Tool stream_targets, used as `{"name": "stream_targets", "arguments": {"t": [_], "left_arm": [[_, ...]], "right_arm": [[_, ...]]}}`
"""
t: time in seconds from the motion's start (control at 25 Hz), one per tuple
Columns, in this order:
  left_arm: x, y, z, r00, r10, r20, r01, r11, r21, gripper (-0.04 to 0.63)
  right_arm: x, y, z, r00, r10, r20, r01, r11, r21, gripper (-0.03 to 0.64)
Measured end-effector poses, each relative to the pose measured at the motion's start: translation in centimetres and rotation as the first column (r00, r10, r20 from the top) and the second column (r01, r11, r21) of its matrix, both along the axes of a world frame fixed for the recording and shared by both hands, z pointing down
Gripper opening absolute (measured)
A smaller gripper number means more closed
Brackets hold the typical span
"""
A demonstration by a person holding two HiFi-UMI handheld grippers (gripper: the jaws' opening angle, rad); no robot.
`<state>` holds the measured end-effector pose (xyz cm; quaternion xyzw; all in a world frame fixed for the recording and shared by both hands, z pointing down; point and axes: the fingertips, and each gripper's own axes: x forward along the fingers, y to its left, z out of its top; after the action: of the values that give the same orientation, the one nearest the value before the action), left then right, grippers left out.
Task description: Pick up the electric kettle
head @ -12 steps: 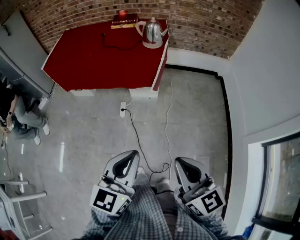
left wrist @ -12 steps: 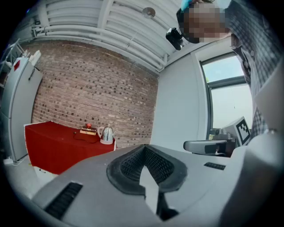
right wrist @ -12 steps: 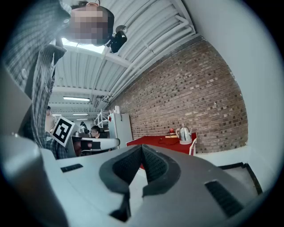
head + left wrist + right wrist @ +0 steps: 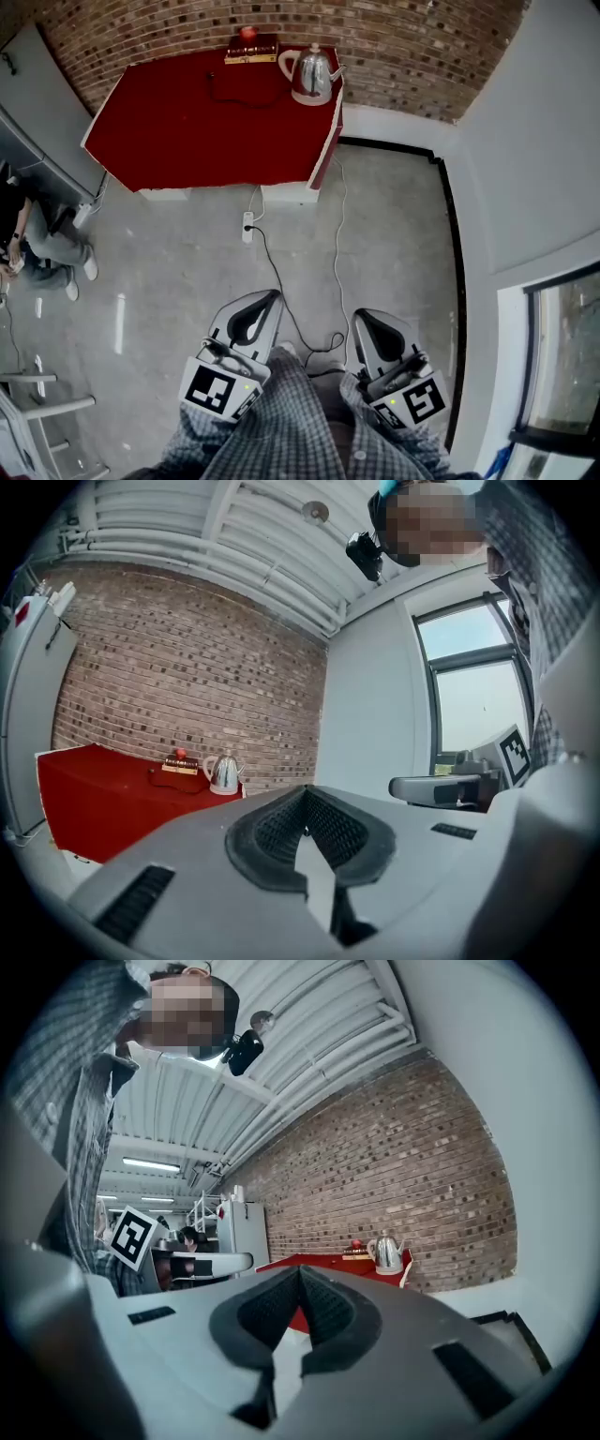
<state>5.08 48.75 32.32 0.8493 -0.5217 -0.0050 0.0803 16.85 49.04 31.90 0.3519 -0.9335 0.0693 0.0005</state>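
A shiny steel electric kettle [image 4: 311,75] stands on the far right corner of a red-covered table [image 4: 187,122], against the brick wall. It also shows small in the left gripper view, kettle [image 4: 223,773], and in the right gripper view, kettle [image 4: 388,1254]. Both grippers are held low by the person's waist, far short of the table. My left gripper [image 4: 270,298] is shut with nothing in it. My right gripper [image 4: 360,319] is shut and empty too. Both point level toward the table.
A flat box with a red object [image 4: 249,43] lies on the table behind the kettle. A black cord runs across the table; a power strip [image 4: 247,226] and cables trail over the concrete floor. A seated person [image 4: 37,239] is at the left; a white wall [image 4: 525,141] on the right.
The view has shifted slightly: the table and kettle sit a little further right and up in the head view. Both grippers stay shut by the waist.
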Motion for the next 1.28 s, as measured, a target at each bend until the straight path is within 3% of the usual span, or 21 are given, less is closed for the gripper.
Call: {"name": "stream_targets", "arguments": {"t": [0.32,0.64,1.28], "left_arm": [[-2.9,-0.2,-0.3,1.0,0.007,0.004,-0.007,1.0,0.024,0.008],[-5.9,0.4,0.2,1.0,-0.005,-0.028,0.006,1.0,0.023,0.008],[-7.7,-1.8,0.7,0.996,-0.077,-0.045,0.078,0.997,0.019,0.008]], "right_arm": [[-2.0,-1.3,-0.5,0.999,0.042,0.02,-0.042,0.999,-0.009,0.008],[-4.0,-0.8,-0.4,0.998,0.045,-0.039,-0.044,0.999,0.028,0.008],[-4.9,-4.8,0.1,0.999,0.019,-0.028,-0.019,1.0,-0.007,0.008]]}}
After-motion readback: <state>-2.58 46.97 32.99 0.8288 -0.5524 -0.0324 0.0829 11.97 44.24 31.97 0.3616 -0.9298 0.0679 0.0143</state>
